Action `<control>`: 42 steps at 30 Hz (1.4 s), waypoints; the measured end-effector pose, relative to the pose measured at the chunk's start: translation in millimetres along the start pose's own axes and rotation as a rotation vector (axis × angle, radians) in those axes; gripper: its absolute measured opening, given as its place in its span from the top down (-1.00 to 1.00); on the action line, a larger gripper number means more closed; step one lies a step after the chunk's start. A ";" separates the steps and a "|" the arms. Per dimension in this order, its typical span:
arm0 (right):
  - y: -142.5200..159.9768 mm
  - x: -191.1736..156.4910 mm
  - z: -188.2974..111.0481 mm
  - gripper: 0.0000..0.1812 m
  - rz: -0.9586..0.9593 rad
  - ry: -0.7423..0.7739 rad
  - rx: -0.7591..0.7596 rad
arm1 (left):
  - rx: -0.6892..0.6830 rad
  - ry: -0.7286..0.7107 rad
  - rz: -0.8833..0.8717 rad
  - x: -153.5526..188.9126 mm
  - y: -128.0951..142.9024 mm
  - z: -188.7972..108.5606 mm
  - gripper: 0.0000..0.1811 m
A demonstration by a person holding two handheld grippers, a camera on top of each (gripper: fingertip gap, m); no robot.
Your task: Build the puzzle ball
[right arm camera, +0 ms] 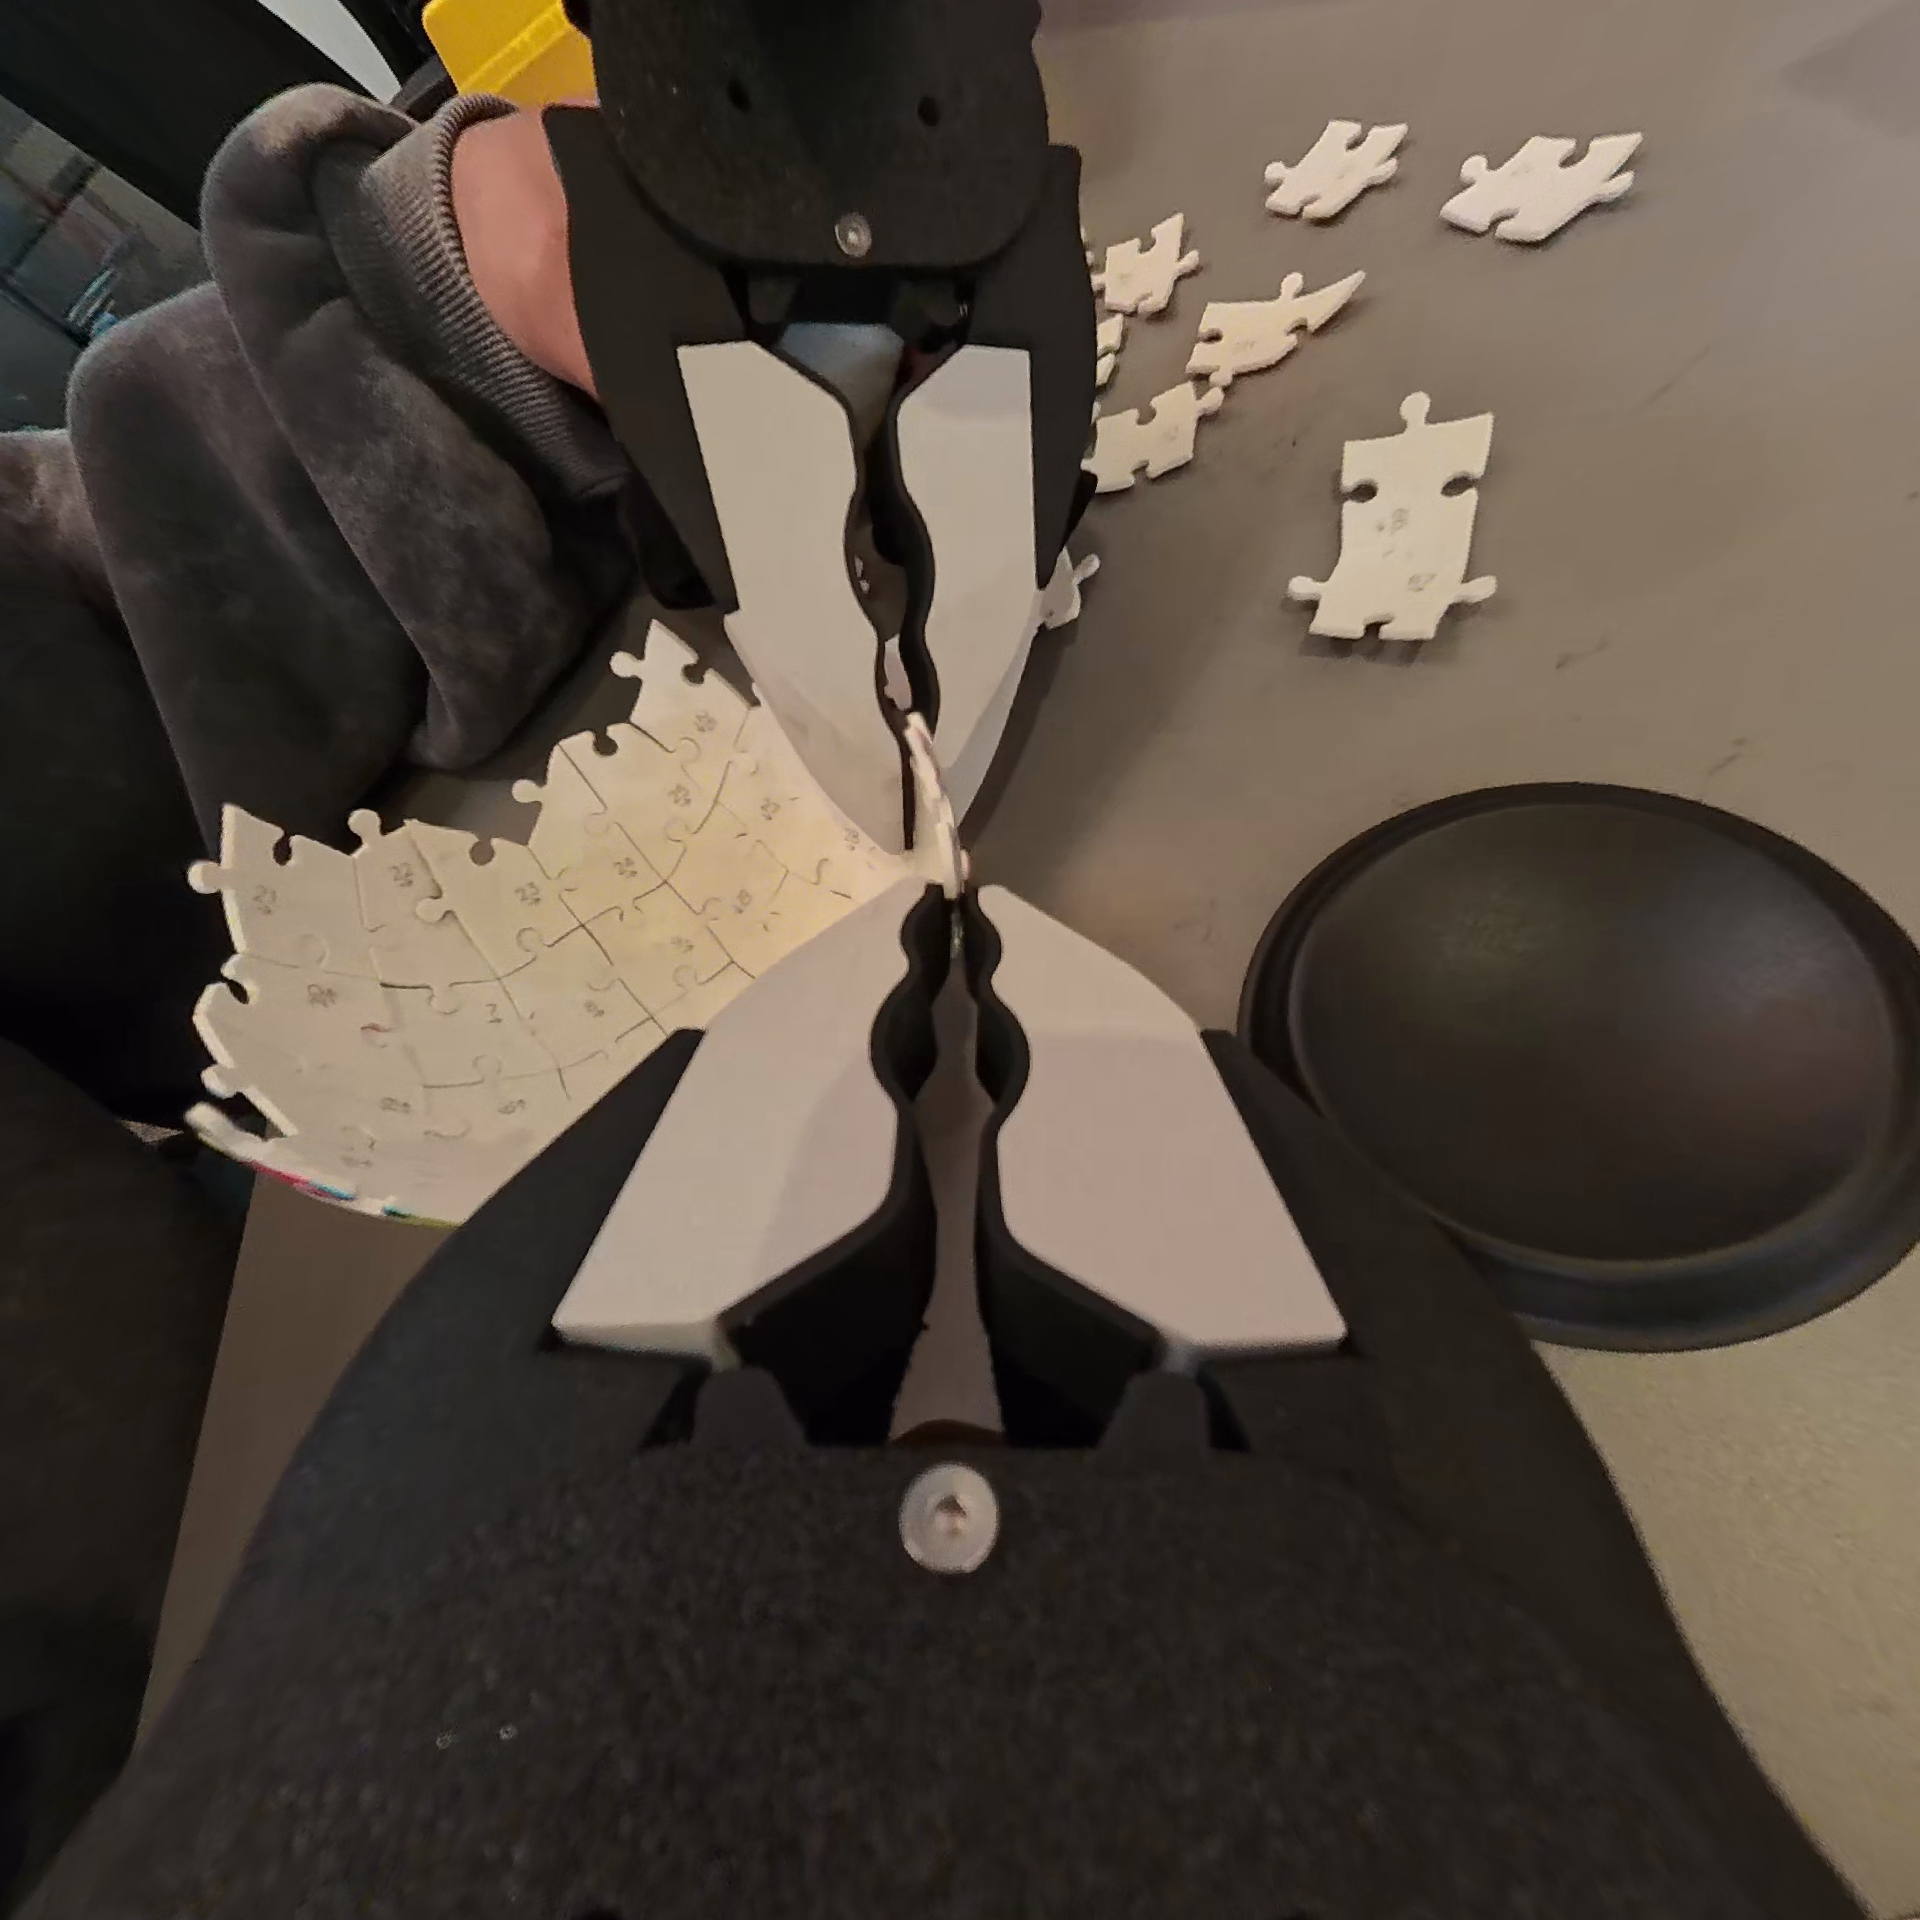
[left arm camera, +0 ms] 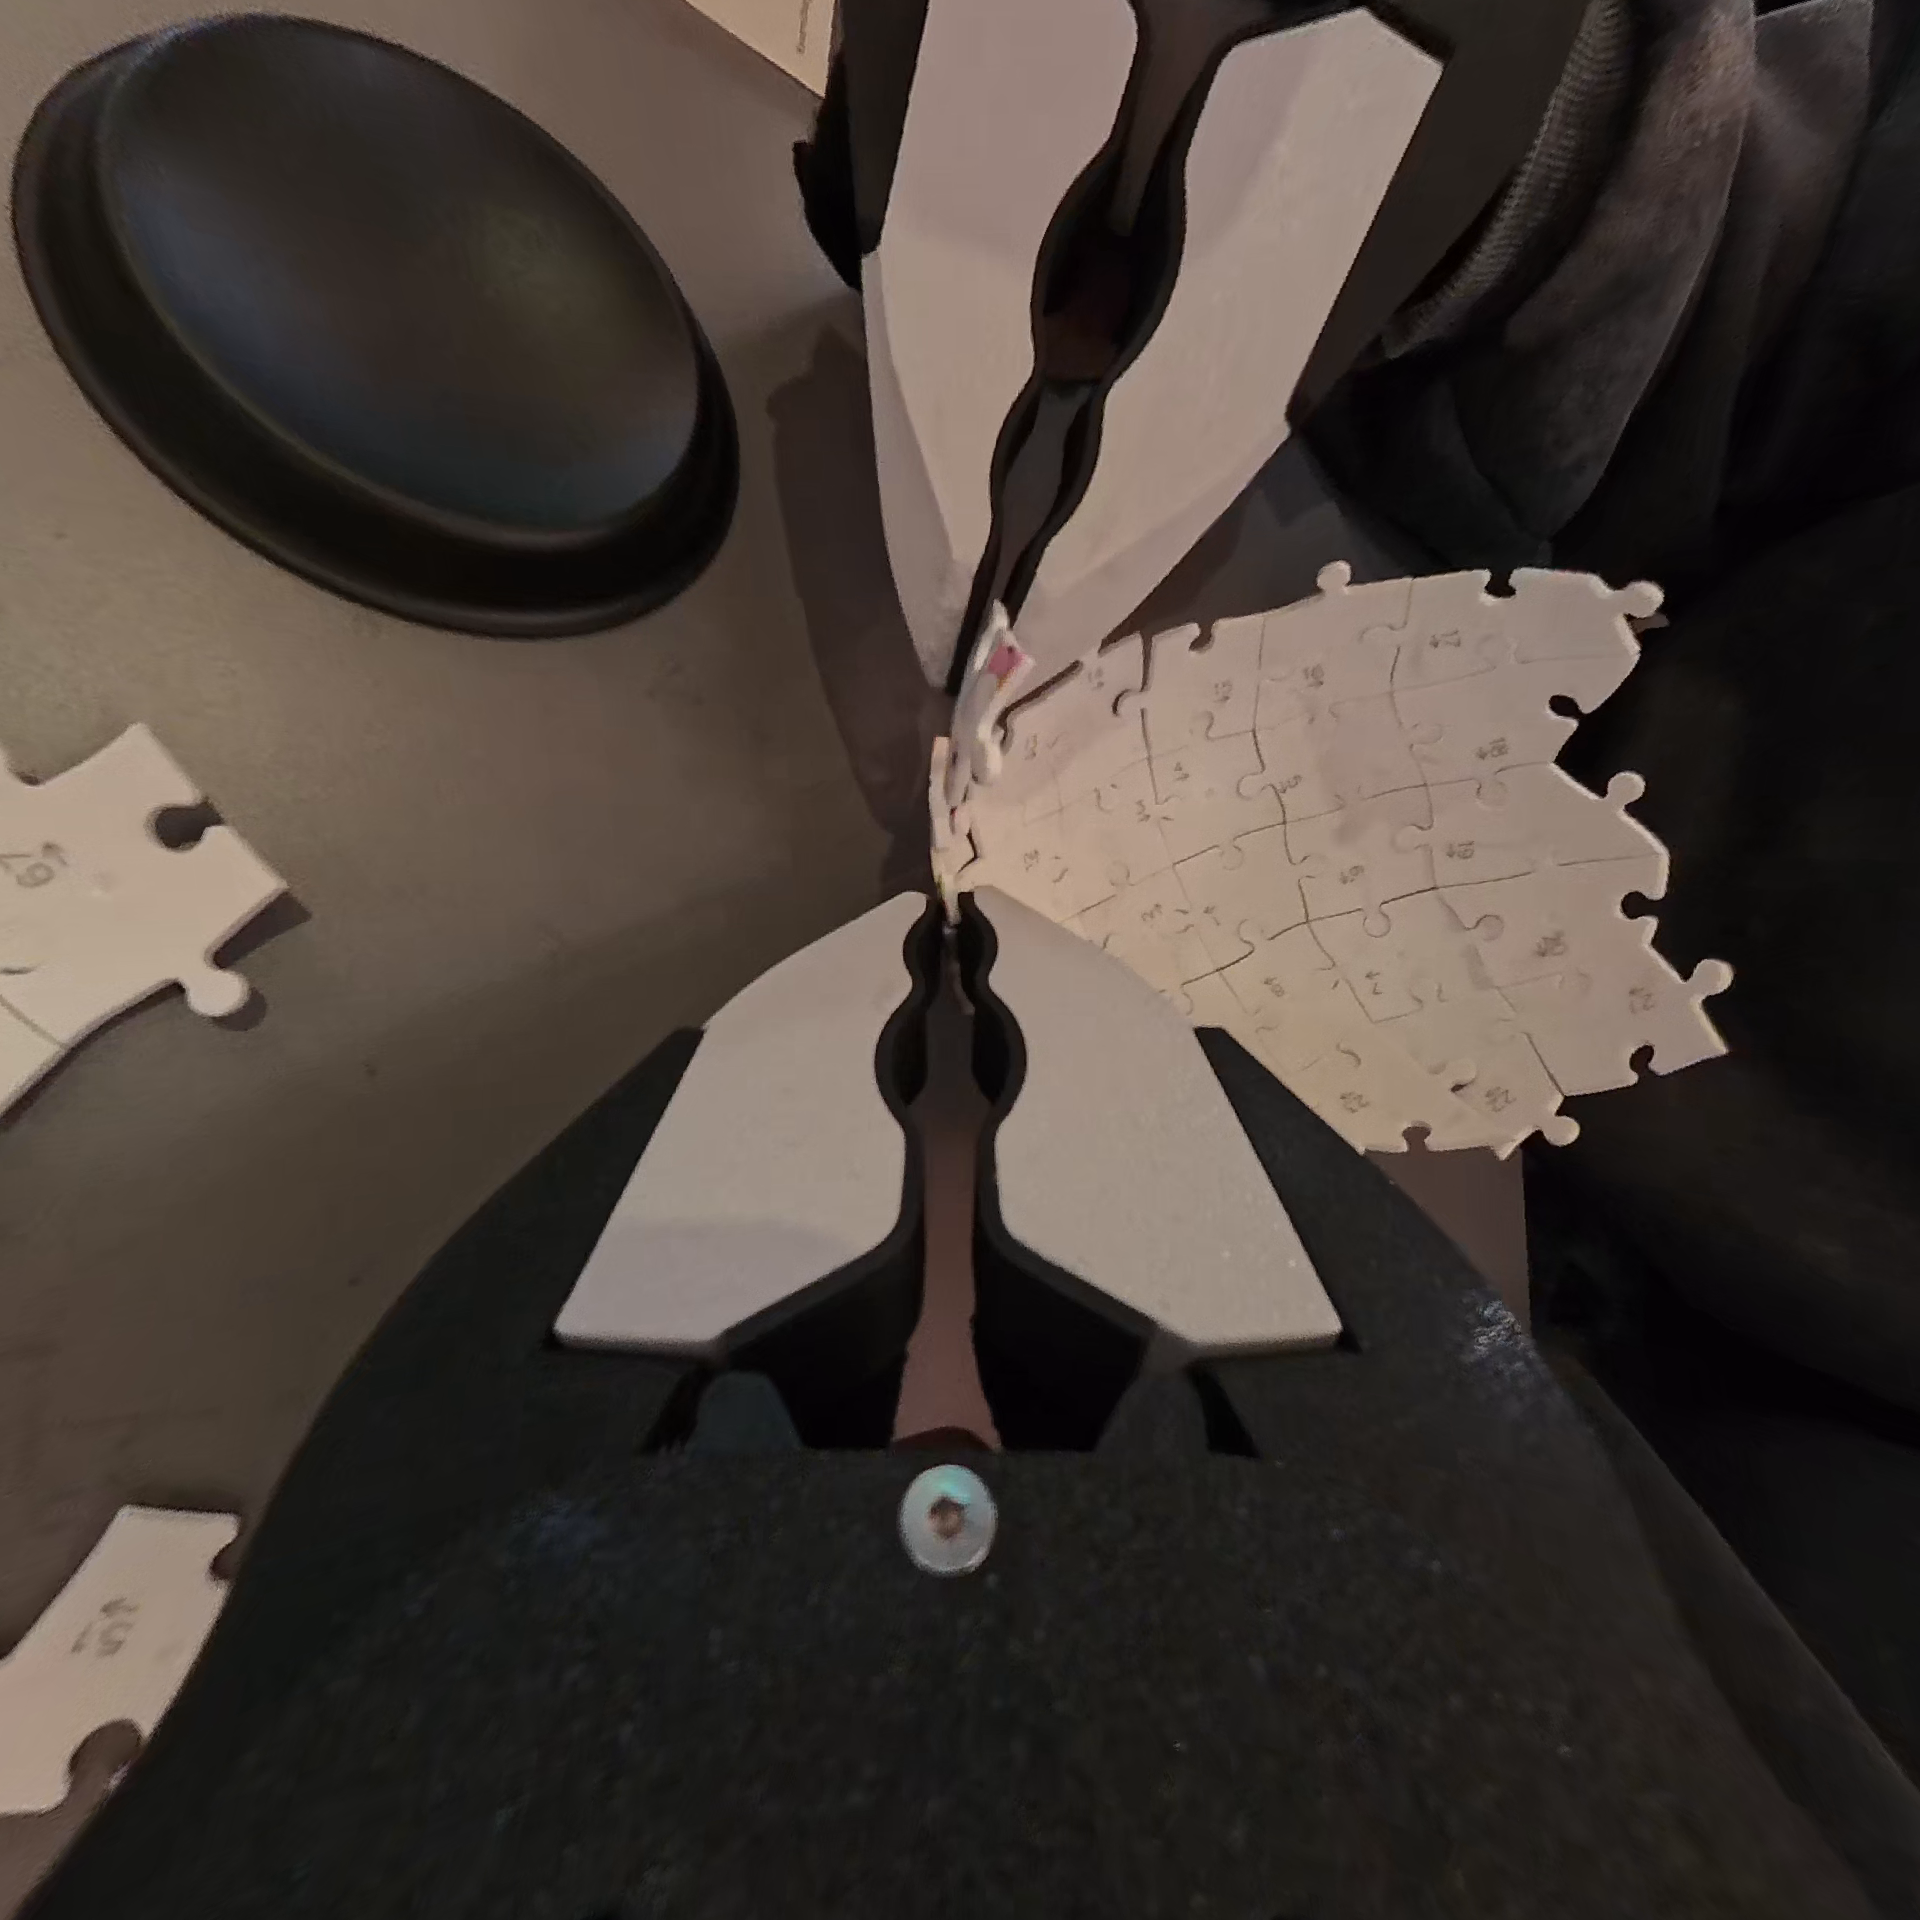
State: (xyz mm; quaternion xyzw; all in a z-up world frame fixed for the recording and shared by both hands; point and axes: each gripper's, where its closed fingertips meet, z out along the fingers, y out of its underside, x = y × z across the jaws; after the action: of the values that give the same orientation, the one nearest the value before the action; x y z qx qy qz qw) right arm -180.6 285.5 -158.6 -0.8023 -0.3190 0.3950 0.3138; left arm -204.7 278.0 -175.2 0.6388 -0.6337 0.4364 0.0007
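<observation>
Fingers [left arm camera: 1049,997] of the left gripper [left arm camera: 951,914] were clamped on the rim of the half-built puzzle ball [left arm camera: 1351,862], which was held up above the grey tabletop [left arm camera: 468,831]. From the opposite side, the right gripper [right arm camera: 951,904] had its fingers [right arm camera: 821,987] closed on the same rim. Loose pieces [right arm camera: 1397,520] and a black round stand [right arm camera: 1600,1060] lay on the tabletop.

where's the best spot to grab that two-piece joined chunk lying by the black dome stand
Probably the joined two-piece chunk is best taken across its narrower width, near the seam between its pieces, coming straight down from above. It lies flat on the grey table, apart from the other loose pieces and the black dome stand. Its straighter long sides suit the jaws; the knobbed ends would slip.
</observation>
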 end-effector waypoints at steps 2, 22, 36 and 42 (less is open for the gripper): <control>1.4 -0.1 0.3 0.98 0.015 -0.003 -0.011 | -0.004 -0.003 0.005 0.1 0.4 0.4 0.98; 4.6 0.0 1.3 0.97 0.104 -0.038 -0.009 | -0.003 -0.008 0.048 2.3 -0.2 1.5 0.97; 1.5 -1.9 1.6 0.97 0.093 -0.042 0.002 | 0.078 -0.024 0.059 1.6 -17.5 0.0 0.84; 0.6 -2.2 2.7 0.98 0.090 -0.036 0.002 | 0.103 -0.037 0.073 1.2 -23.4 -0.8 0.98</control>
State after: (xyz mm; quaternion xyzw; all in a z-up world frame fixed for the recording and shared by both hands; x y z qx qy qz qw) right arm -183.8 284.2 -159.4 -0.8085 -0.2877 0.4232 0.2907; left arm -186.3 282.1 -161.1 0.6222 -0.6333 0.4563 -0.0596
